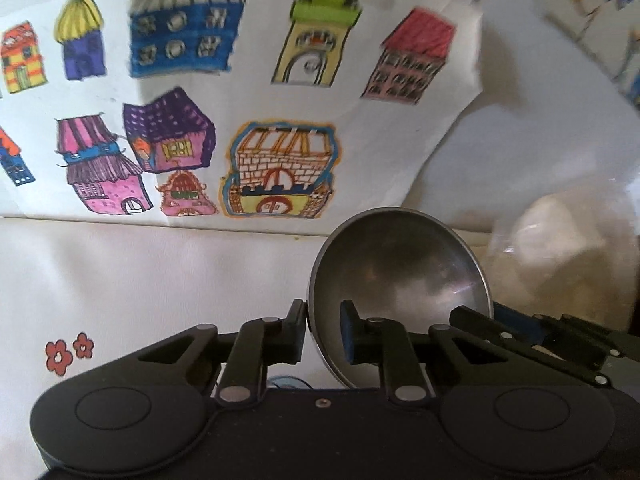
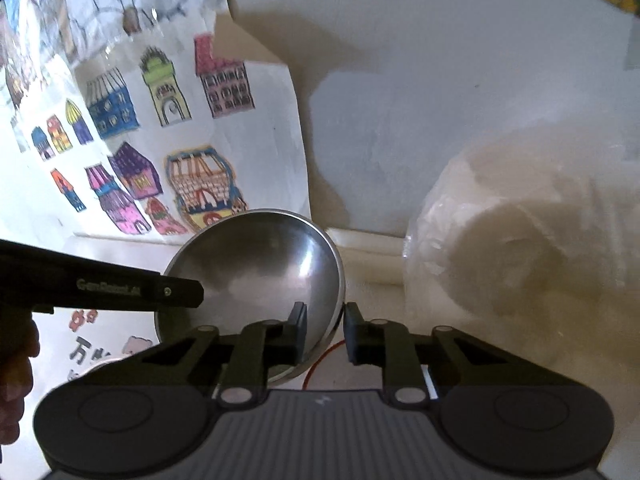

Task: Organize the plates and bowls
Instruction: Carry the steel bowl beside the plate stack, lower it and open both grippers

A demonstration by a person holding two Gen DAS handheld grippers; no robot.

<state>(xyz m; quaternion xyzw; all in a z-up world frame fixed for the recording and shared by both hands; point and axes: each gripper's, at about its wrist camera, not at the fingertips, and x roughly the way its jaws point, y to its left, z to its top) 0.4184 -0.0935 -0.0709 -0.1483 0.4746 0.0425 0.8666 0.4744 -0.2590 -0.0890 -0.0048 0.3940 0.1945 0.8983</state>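
Left gripper [image 1: 323, 330]: black two-finger claw, nearest the left wrist camera. Its jaws are clamped on the left rim of the round, polished stainless-steel bowl [image 1: 400, 276], one pad outside the wall, one inside.

Right gripper [image 2: 326, 330]: black two-finger claw, likewise closed on the same steel bowl [image 2: 256, 272], at its right rim, one finger inside and one outside.

Steel bowl: held between both claws, tilted steeply so its hollow faces the cameras. Contents: nothing but reflections. Whether its lower edge touches the white surface [image 1: 140, 280] below cannot be told.

Thin red cord [image 2: 320, 358]: lies on the surface just under the bowl's lower right edge.

Red flower stickers [image 1: 68, 352]: on the white surface, left of the left gripper.

Clear plastic bag of white rolls [image 2: 520, 248]: just right of the bowl, crowding that side.

Paper sheet with coloured drawings of houses [image 1: 240, 100]: stands against the white wall [image 2: 440, 100] behind the bowl, its right edge curling forward.
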